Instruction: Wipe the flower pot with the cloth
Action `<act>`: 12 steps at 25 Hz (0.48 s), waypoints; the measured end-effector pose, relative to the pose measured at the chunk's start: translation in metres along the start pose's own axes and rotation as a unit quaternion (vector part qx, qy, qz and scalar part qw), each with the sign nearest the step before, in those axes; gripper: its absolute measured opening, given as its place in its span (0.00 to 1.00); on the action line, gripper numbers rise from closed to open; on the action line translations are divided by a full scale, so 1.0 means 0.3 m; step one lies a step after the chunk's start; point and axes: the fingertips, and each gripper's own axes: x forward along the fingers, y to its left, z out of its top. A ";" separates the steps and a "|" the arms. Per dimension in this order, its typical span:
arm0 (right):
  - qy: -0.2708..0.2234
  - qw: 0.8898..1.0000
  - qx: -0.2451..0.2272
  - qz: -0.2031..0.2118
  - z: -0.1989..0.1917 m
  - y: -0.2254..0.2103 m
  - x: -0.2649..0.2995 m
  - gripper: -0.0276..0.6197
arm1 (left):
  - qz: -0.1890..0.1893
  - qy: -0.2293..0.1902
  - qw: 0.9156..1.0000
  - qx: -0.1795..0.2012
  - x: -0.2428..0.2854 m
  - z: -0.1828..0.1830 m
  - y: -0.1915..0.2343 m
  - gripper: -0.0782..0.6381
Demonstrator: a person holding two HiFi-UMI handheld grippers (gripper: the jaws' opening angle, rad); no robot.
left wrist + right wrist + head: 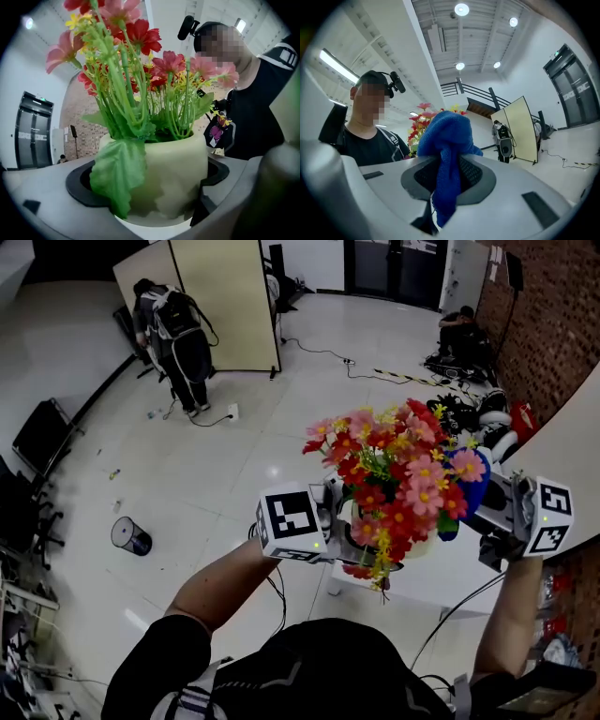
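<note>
A cream flower pot (173, 168) full of red, pink and yellow artificial flowers (398, 479) is held up in the air over a white table (459, 568). My left gripper (154, 192) is shut on the pot's sides, and a green leaf (117, 178) droops over the rim. In the head view the left gripper (330, 514) sits at the pot's left, which the blooms mostly hide. My right gripper (447, 180) is shut on a blue cloth (447, 136). In the head view the right gripper (489, 510) holds the cloth (472, 486) against the bouquet's right side.
A person with a backpack (175, 334) stands by a beige partition panel (225, 296) far across the glossy floor. A small bin (131, 537) and chairs (42, 435) are at the left. At the right are a brick wall (553, 324) and gear on the floor (478, 409).
</note>
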 end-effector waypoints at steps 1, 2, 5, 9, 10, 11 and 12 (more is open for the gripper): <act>0.005 1.000 0.000 0.000 -0.003 0.000 0.002 0.14 | -0.001 0.004 1.000 0.002 -0.004 -0.004 0.008 0.90; 0.008 1.000 0.000 0.000 -0.011 0.008 0.004 0.14 | -0.001 0.008 1.000 0.003 -0.009 -0.011 0.010 0.90; 0.006 1.000 -0.002 0.005 -0.060 0.072 0.009 0.14 | 0.006 0.014 1.000 -0.003 -0.028 -0.048 -0.001 0.90; 0.000 1.000 0.008 0.022 -0.103 0.141 0.027 0.14 | 0.023 0.018 0.999 -0.018 -0.040 -0.073 0.024 0.90; 0.002 1.000 0.009 0.026 -0.100 0.143 0.031 0.14 | 0.027 0.017 0.999 -0.022 -0.040 -0.066 0.048 0.90; 0.005 1.000 0.008 0.028 -0.099 0.147 0.034 0.14 | 0.030 0.016 0.999 -0.024 -0.036 -0.062 0.067 0.90; 0.009 0.999 0.006 0.032 -0.108 0.158 0.038 0.14 | 0.030 0.014 0.999 -0.025 -0.031 -0.062 0.075 0.90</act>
